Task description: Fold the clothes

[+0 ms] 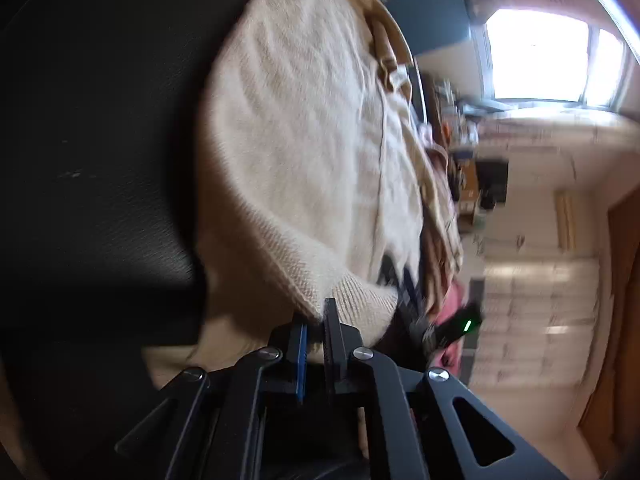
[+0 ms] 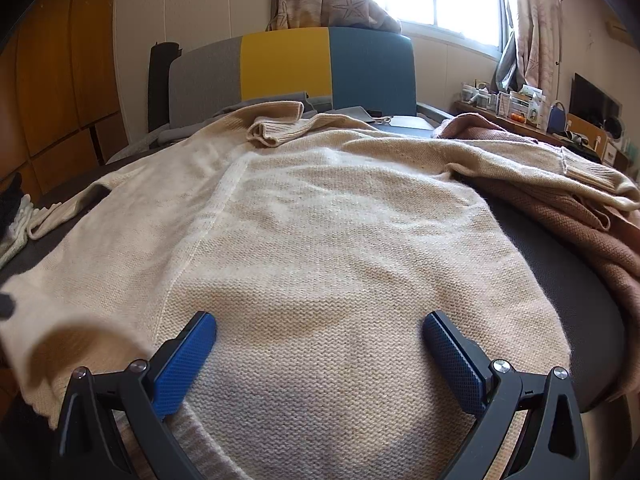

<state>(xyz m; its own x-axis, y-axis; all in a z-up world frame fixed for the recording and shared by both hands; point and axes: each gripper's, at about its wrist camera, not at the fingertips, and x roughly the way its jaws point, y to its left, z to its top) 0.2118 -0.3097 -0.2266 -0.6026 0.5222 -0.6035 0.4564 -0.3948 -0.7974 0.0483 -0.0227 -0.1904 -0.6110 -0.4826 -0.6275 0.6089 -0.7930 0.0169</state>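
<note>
A cream knit sweater (image 2: 320,240) lies spread flat on a dark surface (image 2: 568,304), its sleeves out to both sides. My right gripper (image 2: 320,332) stands open low over the sweater's near part, blue pads (image 2: 188,364) wide apart with only flat knit between them. In the tilted, blurred left wrist view, my left gripper (image 1: 316,320) is shut on the sweater (image 1: 304,140), pinching its ribbed edge between the pads. That corner is raised off the surface and shows as a blurred fold (image 2: 60,344) at the lower left of the right wrist view.
A brown-pink knit garment (image 2: 560,216) lies bunched on the right, under one cream sleeve. A grey, yellow and blue headboard (image 2: 288,64) stands behind. Pale and dark clothing (image 2: 16,216) sits at the left edge. A cluttered shelf (image 2: 520,104) runs under the window.
</note>
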